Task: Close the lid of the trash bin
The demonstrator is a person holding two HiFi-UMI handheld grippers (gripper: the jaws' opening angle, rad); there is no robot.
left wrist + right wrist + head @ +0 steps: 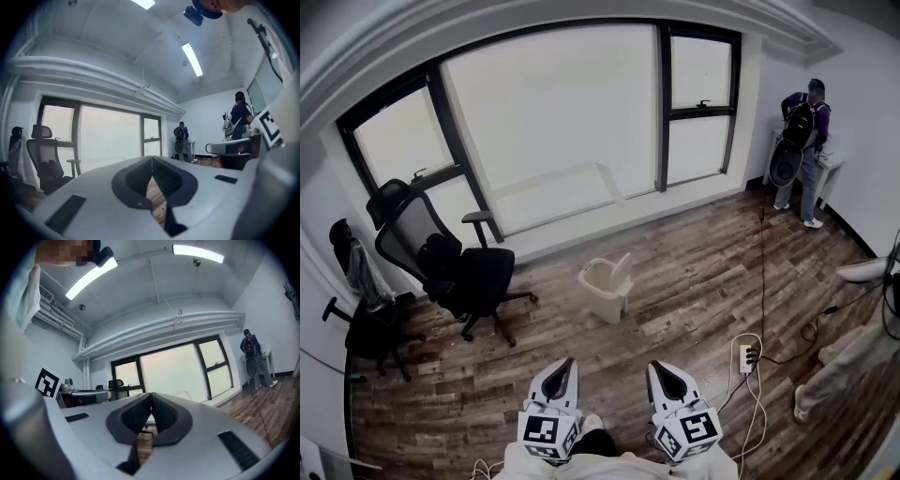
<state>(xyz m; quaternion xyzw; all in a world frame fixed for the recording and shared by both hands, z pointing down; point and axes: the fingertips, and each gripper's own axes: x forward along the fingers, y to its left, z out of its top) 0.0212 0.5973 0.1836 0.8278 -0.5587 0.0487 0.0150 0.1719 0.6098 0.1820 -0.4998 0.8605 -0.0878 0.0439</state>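
At bottom centre, the left gripper and right gripper are pinched together and empty, likely carried idle because the trash bin stands well ahead at mid-frame, its lid propped up, awaiting a push.

trash bin | cream plastic, standing on the wood floor by the window | lid flipped up, open
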